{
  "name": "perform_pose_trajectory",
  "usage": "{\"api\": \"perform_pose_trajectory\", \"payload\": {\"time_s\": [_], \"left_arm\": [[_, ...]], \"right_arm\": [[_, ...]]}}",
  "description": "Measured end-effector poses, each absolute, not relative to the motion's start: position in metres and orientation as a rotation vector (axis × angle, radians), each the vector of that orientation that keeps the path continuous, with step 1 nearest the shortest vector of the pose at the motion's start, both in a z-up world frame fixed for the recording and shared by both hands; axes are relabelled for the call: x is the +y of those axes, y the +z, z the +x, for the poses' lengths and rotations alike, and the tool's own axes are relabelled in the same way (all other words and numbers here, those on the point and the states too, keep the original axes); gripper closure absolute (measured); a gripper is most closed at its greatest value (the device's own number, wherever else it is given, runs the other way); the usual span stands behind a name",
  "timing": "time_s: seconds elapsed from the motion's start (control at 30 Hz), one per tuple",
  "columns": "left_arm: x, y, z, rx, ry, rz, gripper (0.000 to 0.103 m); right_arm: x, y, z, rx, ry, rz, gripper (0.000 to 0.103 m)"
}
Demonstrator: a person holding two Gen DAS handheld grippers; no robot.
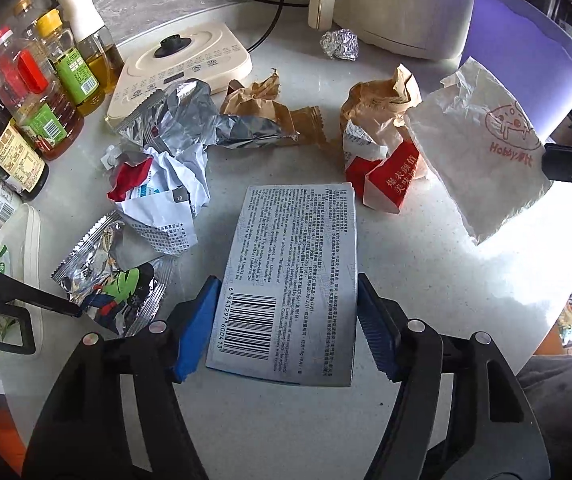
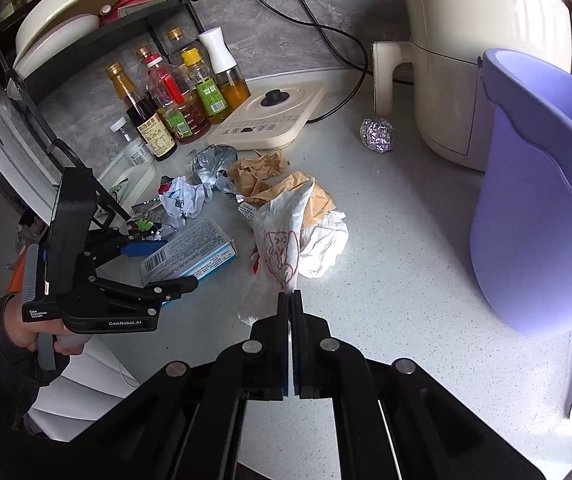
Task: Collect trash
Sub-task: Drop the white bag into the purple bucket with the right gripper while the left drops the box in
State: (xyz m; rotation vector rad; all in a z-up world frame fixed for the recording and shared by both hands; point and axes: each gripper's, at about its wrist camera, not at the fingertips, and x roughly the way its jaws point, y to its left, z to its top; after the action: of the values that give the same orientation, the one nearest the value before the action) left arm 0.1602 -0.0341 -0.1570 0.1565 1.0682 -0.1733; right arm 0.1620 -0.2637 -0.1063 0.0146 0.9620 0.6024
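Observation:
A grey printed medicine box (image 1: 292, 280) lies between the blue pads of my left gripper (image 1: 286, 320), whose jaws press its two long sides; it also shows in the right wrist view (image 2: 187, 254). My right gripper (image 2: 290, 300) is shut on the edge of a white paper bag (image 2: 281, 240) with a red drawing, held up off the counter (image 1: 474, 160). A purple bin (image 2: 546, 200) stands at the right. Crumpled brown paper (image 1: 382, 100), silver foil wrappers (image 1: 189, 120), white paper (image 1: 173, 184), a red carton (image 1: 390, 180) and a foil ball (image 1: 340, 44) lie on the counter.
Sauce and oil bottles (image 1: 41, 92) stand at the left by a cream induction plate (image 1: 181, 64). A cream air fryer (image 2: 478, 52) with cables stands at the back. A dish rack (image 2: 69, 24) holds bowls. A snack packet (image 1: 109, 284) lies left of my left gripper.

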Motion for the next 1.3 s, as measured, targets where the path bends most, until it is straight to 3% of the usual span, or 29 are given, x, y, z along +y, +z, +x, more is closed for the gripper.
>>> {"api": "perform_pose_trajectory", "payload": {"time_s": [0.67, 1.3], "left_arm": [[-0.048, -0.038, 0.128, 0.779, -0.093, 0.061, 0.036], [-0.112, -0.006, 0.154, 0.671, -0.193, 0.069, 0.036]], "right_arm": [[-0.297, -0.003, 0.139, 0.695, 0.537, -0.018, 0.101], [-0.390, 0.050, 0.149, 0.548, 0.300, 0.018, 0.100]]}}
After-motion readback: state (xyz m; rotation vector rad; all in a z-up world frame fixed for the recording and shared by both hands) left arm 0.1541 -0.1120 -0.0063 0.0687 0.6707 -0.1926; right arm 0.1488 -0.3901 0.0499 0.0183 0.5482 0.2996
